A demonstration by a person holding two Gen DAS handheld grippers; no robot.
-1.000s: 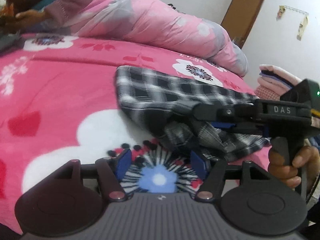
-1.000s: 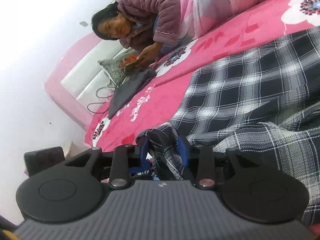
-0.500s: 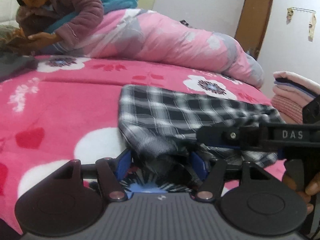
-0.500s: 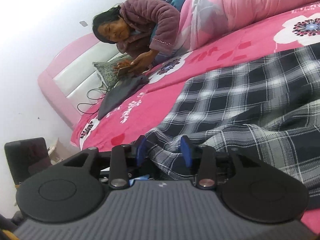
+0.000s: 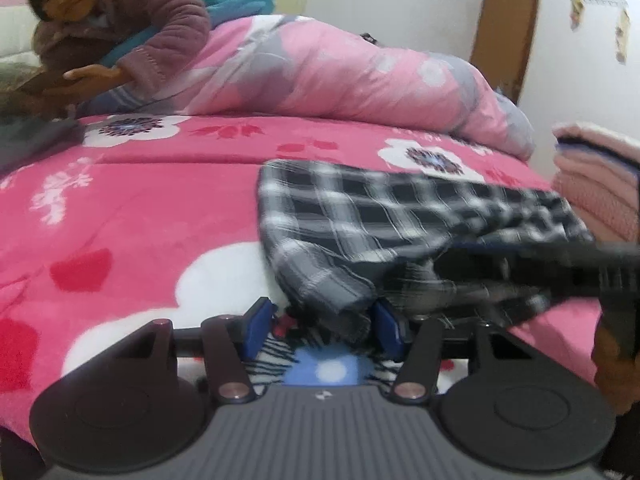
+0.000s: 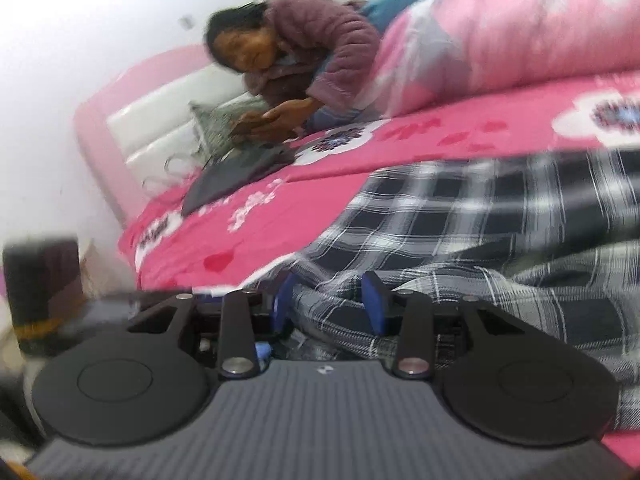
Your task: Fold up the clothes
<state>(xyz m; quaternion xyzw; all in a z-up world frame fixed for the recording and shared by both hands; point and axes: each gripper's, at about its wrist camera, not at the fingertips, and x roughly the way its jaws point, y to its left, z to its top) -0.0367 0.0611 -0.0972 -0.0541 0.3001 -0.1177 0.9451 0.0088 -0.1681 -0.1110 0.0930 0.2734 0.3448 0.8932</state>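
In the left wrist view, we are looking along our left gripper (image 5: 324,326), whose blue fingers (image 5: 258,326) are standing spread apart over the pink floral blanket (image 5: 140,208). A drooping fold of the black-and-white plaid shirt (image 5: 360,216) is hanging down between those fingers, closer to the right one, but nothing is pinching it. The shirt is lying across the middle of the bed, bunched at its near edge. Our right gripper (image 5: 540,268) is reaching in from the right side as a dark blurred bar lying over the crumpled part of the shirt, and the hand (image 5: 612,364) gripping its handle is showing at the right edge. A stack of folded pink clothes (image 5: 596,184) is sitting just beyond the shirt on the right. A rolled pink quilt (image 5: 340,72) is lying along the far side of the bed, and a person in a purple padded jacket (image 5: 132,20) is leaning on it at the upper left. A brown door (image 5: 508,28) is showing in the far wall.

In the right wrist view, we are seeing the right gripper (image 6: 330,304) with its blue fingers (image 6: 374,304) parted and a roll of the plaid shirt (image 6: 500,216) lying between them; the fingers are not closing on it. The shirt is spreading away to the right over the blanket (image 6: 280,208). The person (image 6: 304,60) is bending over a dark flat item (image 6: 236,172) near the pink headboard (image 6: 120,120).
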